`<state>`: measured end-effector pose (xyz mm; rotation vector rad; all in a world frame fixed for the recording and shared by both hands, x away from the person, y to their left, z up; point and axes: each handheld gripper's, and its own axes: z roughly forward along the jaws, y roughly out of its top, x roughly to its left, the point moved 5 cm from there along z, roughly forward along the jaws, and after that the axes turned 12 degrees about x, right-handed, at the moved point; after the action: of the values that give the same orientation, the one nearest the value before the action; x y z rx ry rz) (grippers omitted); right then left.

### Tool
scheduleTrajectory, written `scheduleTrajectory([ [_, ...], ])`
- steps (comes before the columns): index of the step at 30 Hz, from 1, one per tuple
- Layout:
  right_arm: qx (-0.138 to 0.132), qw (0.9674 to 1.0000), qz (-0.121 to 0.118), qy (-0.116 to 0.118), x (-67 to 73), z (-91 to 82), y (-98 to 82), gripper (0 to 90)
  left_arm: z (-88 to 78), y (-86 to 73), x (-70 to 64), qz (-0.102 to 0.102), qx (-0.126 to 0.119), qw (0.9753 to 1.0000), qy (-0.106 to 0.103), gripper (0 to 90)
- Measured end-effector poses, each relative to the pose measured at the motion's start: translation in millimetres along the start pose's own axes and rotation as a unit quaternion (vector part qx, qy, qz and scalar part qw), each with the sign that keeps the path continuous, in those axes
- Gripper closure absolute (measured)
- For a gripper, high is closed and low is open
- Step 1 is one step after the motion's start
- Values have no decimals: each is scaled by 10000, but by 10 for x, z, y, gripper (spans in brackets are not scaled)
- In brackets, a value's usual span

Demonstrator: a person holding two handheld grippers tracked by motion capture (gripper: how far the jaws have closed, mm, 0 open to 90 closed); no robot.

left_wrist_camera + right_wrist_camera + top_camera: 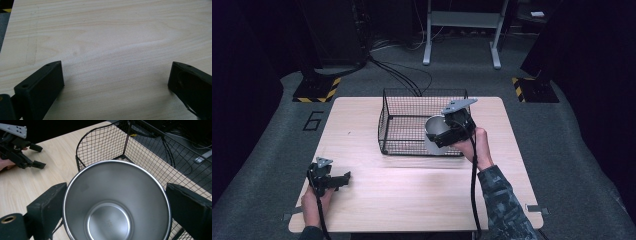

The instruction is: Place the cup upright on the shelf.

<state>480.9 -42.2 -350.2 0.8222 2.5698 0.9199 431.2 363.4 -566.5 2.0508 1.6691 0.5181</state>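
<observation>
We see the right hand-held gripper (pixel 441 134) clamped on a steel cup (pixel 116 202), holding it over the front right corner of the wire basket (pixel 404 122). Well in front of the basket to its left, the left hand-held gripper (pixel 343 179) rests on the surface (pixel 412 195), jaws spread apart.

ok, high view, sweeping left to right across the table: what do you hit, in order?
left gripper, jaws open, at the table's near-left corner → wire basket → steel cup held tilted at the basket's near-right wall → right gripper clamped on the cup
</observation>
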Motion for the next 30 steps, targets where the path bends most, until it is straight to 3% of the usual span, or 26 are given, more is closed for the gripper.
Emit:
scheduleTrajectory([
  [5, 21, 10000, 54, -29, -38, 28, 100, 62, -2, -3, -3, -10, 12, 10000, -8, 3],
  [6, -1, 10000, 34, -31, -50, 36, 118, 62, 5, 4, -12, -87, -44, 10000, -20, 3],
  [9, -44, 9999, 143, -54, -127, 75, 206, 62, -2, -3, -3, -12, 12, 10000, -7, 3],
  [30, 59, 9991, 360, -209, -416, 185, 431, 62, -2, -3, -3, -10, 12, 10000, -7, 3],
])
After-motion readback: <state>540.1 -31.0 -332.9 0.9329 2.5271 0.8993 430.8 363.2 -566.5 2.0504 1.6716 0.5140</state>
